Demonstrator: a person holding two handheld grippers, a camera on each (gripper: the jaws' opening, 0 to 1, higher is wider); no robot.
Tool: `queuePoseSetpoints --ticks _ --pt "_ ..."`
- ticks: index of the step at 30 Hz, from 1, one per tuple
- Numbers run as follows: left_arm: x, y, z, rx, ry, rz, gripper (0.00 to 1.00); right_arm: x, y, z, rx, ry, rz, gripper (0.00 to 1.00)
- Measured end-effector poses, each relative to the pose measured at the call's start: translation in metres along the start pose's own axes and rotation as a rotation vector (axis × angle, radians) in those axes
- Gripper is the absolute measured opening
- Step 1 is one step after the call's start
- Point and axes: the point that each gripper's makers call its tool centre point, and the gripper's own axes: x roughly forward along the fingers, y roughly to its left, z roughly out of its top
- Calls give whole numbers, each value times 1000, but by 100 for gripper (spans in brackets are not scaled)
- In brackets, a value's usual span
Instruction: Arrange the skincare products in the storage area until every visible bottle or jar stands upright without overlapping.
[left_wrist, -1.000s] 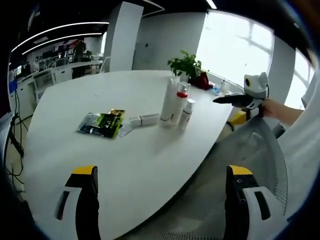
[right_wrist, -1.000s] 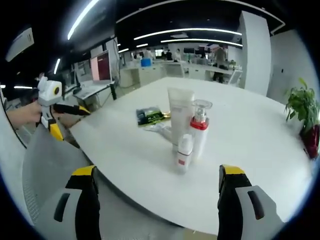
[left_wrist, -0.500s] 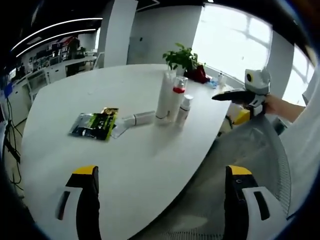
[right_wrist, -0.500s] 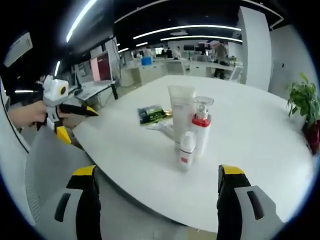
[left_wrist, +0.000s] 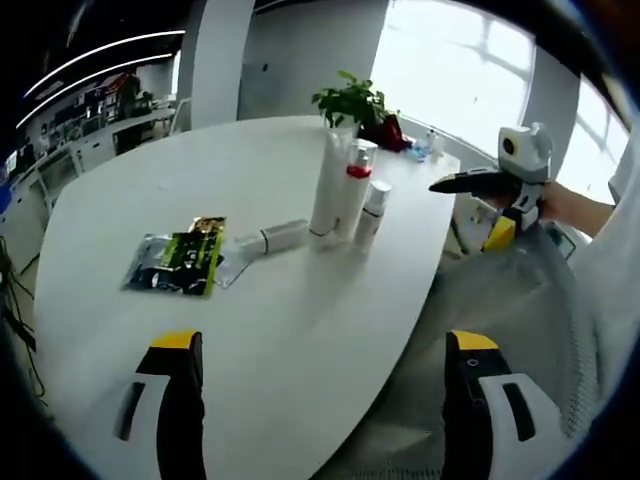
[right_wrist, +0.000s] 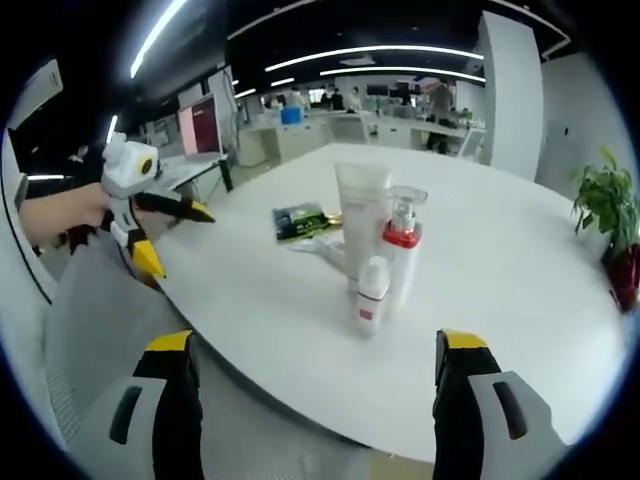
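Three skincare containers stand upright in a tight cluster on the white table: a tall white tube, a pump bottle with a red collar and a small white bottle. A smaller white tube lies on its side beside them. My left gripper is open over the table's near edge, well short of the cluster. My right gripper is open on the opposite side. Each gripper also appears across the table from the other: the right gripper and the left gripper.
A green and black packet on clear sachets lies flat past the lying tube. A potted plant stands at the table's far edge. Grey mesh chair backs sit off the table's rim. Office desks fill the background.
Both cameras shifted a little. The left gripper has come closer to the table's edge in the right gripper view. The bottles, tubes and packet stay where they were.
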Motion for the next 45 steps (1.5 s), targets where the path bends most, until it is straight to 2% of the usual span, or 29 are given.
queuePoseSetpoints --ticks 12,22,30,41,45 --pt "29 22 11 56 46 -32 89 1 -6 -2 47 11 -20 97" --pt "50 37 23 89 56 -55 86 2 -9 -4 75 19 -33 96" --pt "70 45 20 105 79 -67 85 2 -10 -5 83 22 -38 96" --pt "95 57 34 138 81 -75 80 3 -11 -5 118 11 -39 96" --pt "103 62 33 158 92 -81 79 4 -11 -7 121 16 -38 95"
